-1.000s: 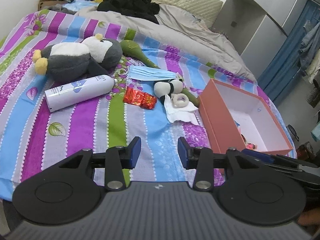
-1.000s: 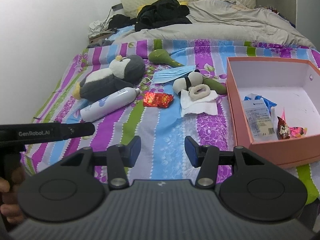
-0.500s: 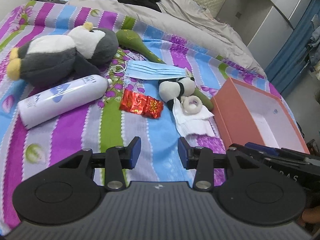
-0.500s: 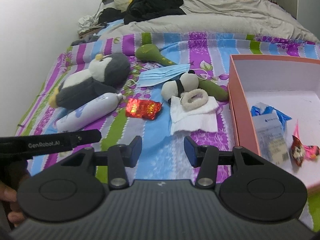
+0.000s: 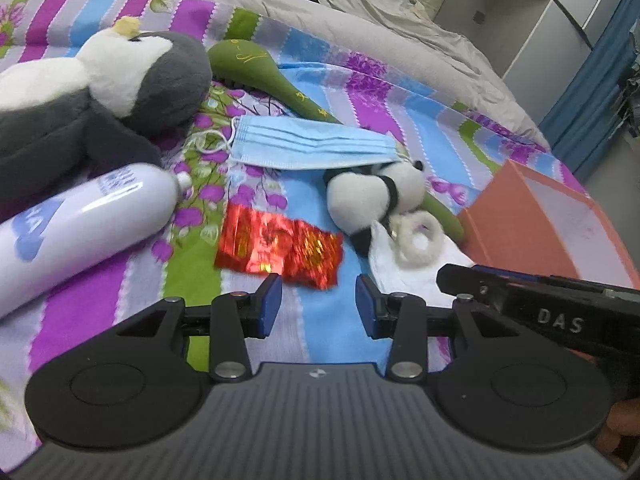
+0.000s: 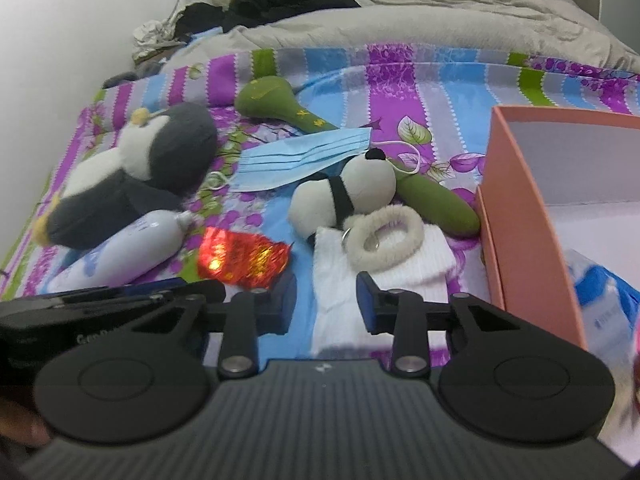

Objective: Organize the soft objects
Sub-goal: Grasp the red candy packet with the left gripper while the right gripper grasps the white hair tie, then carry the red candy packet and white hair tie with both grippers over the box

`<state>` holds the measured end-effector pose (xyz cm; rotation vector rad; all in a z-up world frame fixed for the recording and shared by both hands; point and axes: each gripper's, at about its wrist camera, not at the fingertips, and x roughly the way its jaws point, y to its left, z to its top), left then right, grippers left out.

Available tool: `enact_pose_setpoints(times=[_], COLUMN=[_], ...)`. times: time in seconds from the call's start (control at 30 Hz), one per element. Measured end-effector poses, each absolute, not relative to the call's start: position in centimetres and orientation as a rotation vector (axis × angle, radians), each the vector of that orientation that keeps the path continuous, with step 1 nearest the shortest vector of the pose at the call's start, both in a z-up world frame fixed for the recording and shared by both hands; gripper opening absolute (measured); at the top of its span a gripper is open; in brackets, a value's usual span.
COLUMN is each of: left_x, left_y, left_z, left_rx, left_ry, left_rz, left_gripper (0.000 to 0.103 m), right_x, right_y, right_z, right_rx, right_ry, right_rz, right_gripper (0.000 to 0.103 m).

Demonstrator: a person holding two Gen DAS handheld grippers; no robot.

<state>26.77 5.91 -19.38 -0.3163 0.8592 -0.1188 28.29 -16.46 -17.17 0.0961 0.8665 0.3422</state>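
We take the small panda plush (image 6: 346,192) as our landmark; it lies on the striped bedsheet (image 5: 132,280) near the middle of the clutter. Draped partly over its top is a blue face mask (image 5: 312,144), and from under the mask a long green plush (image 6: 280,104) stretches away toward the grey duvet (image 6: 400,20), its other end coming out on the panda's box side. Touching the panda on the near side, a fluffy white hair tie (image 6: 384,240) rests on a folded white cloth (image 6: 352,288). To the panda's left we see a shiny red foil packet (image 5: 280,246), then a white bottle (image 5: 80,224) lying on its side, and beyond that a large grey-and-white penguin plush (image 5: 100,92). To the panda's right stands an open pink box (image 6: 520,208) (a few packets already sit inside it). Our left gripper (image 5: 318,306) hovers just short of the red packet, jaws parted with nothing between them. Our right gripper (image 6: 326,300) hangs over the white cloth with its jaws closing; the cloth shows in the gap, yet the pads are not pressing on it.
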Motion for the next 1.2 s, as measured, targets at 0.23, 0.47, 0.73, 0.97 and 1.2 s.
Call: enact_pose_setpoints(times=[0.23, 0.47, 0.73, 0.97, 1.2], left_x=[30.6, 31.8, 32.1, 32.0, 30.9], left_y=[5.3, 4.4, 2.8, 2.6, 3.1], left_z=[-22.3, -24.2, -25.3, -25.1, -24.0], left_rx=[-0.316, -0.238, -0.117, -0.092, -0.138], left_ry=[0.863, 0.842, 0.839, 0.839, 0.842], left_rz=[-0.104, -0.13, -0.134, -0.115, -0.107], left_gripper=[0.046, 0.046, 0.045, 0.035, 0.035], right_x=[31.7, 33.5, 33.6, 32.9, 30.9], right_y=[-15.9, -16.2, -15.7, -15.6, -16.0], right_z=[-19.1, -21.3, -22.7, -22.0, -20.7], right_rx=[0.102, 0.092, 0.056, 0.049, 0.044], right_ry=[0.87, 0.895, 0.942, 0.931, 0.922], right_rz=[0.322, 0.296, 0.34, 0.348, 0.365], right_gripper=[0.034, 0.033, 0.014, 0.011, 0.011])
